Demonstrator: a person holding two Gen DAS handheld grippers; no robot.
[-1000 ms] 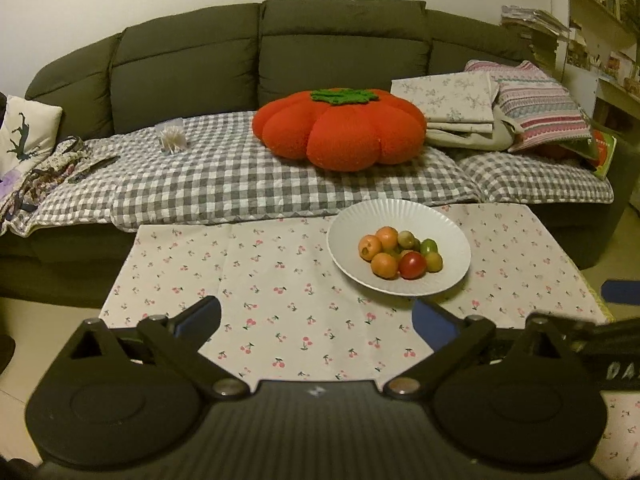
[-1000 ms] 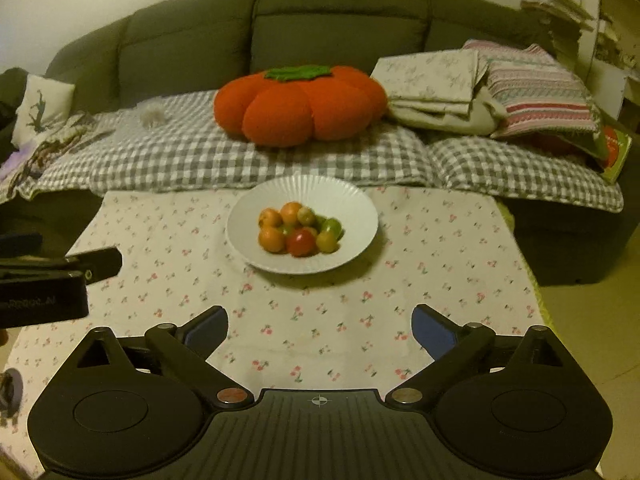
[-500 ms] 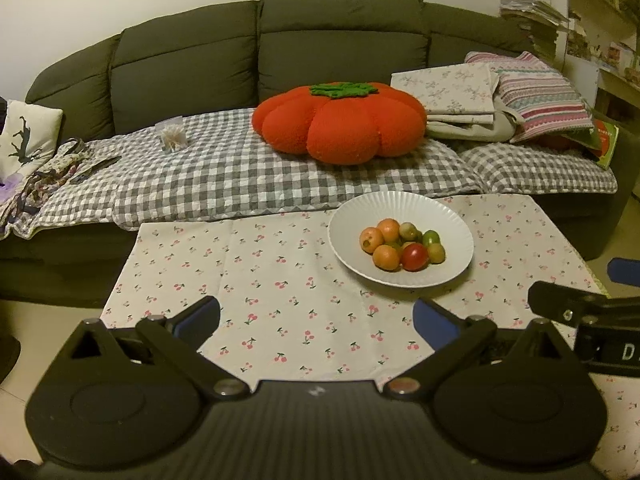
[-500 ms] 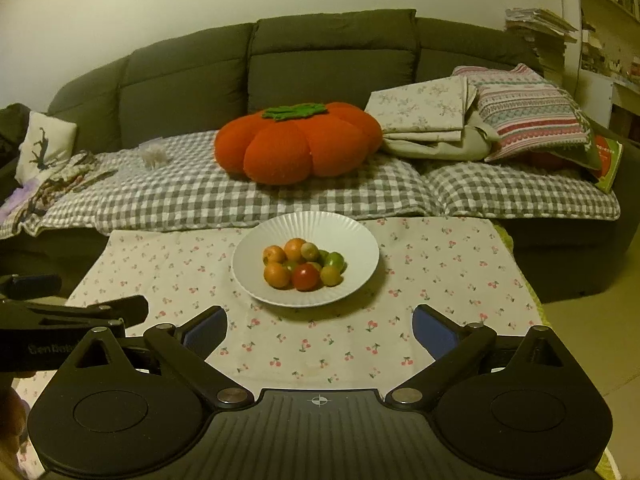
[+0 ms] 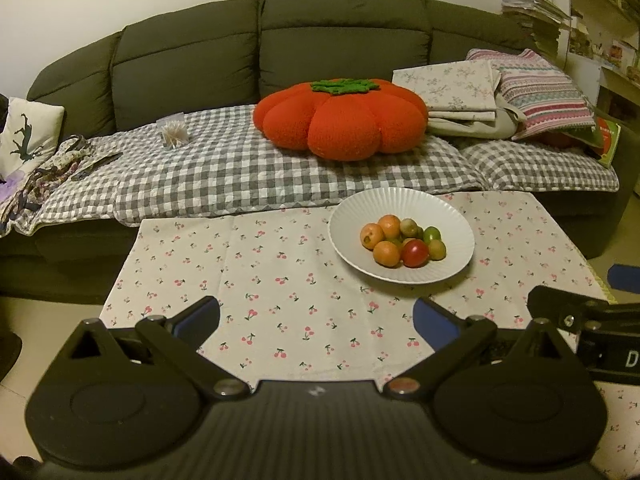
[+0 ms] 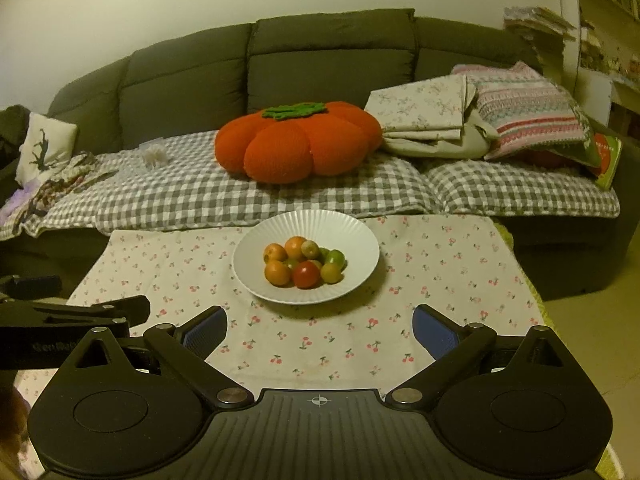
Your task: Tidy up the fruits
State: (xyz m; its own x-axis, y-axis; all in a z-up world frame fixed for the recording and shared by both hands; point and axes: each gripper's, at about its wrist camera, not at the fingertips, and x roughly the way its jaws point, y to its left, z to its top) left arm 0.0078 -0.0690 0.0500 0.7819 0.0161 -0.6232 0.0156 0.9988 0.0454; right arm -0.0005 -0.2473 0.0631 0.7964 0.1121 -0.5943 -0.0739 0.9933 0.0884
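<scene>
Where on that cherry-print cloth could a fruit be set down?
The cherry-print cloth is bare to the right of the white plate, out to the table's edge, and bare again to its left. Bare cloth also lies between the plate and both open hand-held grippers. The fruits crowd the plate's middle.

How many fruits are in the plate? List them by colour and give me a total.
Orange fruits: 3
Red fruit: 1
Greenish fruits: 3
Total: 7 clearly showing in the plate; bits of others peek out beneath the pile and cannot be counted.
</scene>
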